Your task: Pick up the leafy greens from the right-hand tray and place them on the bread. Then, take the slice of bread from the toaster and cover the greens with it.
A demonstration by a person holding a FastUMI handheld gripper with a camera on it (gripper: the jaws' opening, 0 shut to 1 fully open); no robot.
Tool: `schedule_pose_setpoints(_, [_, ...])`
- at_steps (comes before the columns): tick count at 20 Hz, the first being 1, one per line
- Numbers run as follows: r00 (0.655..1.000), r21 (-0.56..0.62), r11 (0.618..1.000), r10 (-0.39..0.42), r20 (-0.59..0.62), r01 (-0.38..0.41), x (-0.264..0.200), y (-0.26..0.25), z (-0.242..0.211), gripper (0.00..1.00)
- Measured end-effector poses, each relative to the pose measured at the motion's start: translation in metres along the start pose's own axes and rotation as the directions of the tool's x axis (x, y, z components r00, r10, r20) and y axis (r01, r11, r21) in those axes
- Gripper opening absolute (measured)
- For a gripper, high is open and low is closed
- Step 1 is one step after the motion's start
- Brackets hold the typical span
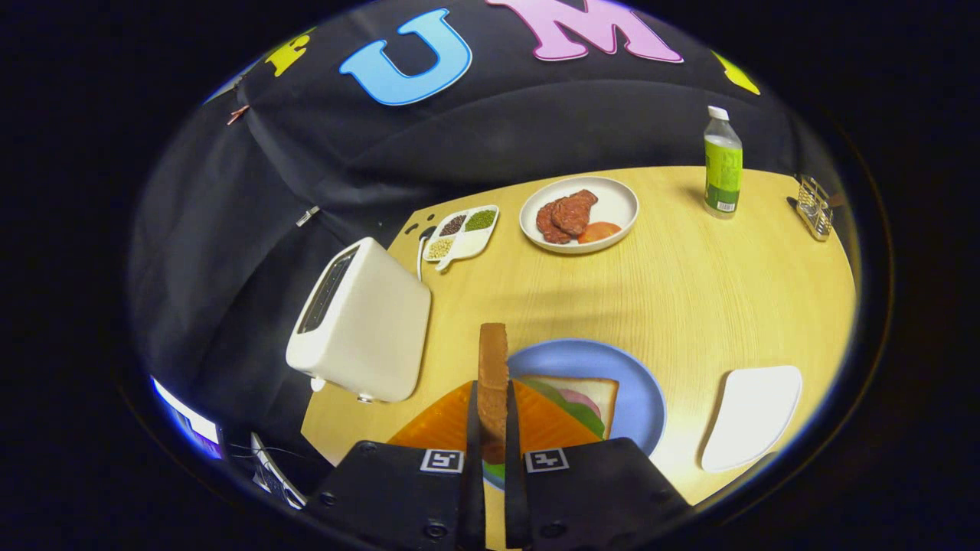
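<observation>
My gripper is shut on a slice of toasted bread, held on edge and upright between the two fingers. Just beyond and below the fingers lies a blue plate with a bread slice carrying green leafy greens and a pink slice; orange pieces lie under the fingers. The white toaster stands to the left of the fingers, its slot on top looking dark. A white tray sits to the right of the blue plate with nothing on it.
Farther back on the wooden table are a white plate with brown meat and a tomato slice, a divided dish of grains, a green-labelled bottle and a small wire rack.
</observation>
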State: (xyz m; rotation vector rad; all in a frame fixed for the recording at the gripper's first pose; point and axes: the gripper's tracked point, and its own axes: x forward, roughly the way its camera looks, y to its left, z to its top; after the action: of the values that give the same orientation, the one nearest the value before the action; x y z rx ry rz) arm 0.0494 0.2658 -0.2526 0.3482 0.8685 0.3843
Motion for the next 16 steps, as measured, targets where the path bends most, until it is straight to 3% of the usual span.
schedule_pose_setpoints(4, [0.999, -0.005, 0.999, -0.036, -0.022, 0.036, 0.002, -0.017, -0.01, 0.14])
schedule_pose_setpoints(7, [0.996, -0.046, 0.996, -0.084, -0.034, 0.082, -0.003, -0.031, -0.017, 0.21])
schedule_pose_setpoints(12, [0.985, -0.146, 0.977, -0.162, -0.054, 0.153, -0.009, -0.05, -0.031, 0.54])
schedule_pose_setpoints(13, [0.984, -0.162, 0.974, -0.171, -0.057, 0.16, -0.01, -0.052, -0.033, 0.68])
schedule_pose_setpoints(15, [0.981, -0.186, 0.968, -0.183, -0.059, 0.17, -0.015, -0.055, -0.035, 0.84])
schedule_pose_setpoints(16, [0.98, -0.193, 0.965, -0.193, -0.057, 0.179, -0.018, -0.057, -0.035, 0.85])
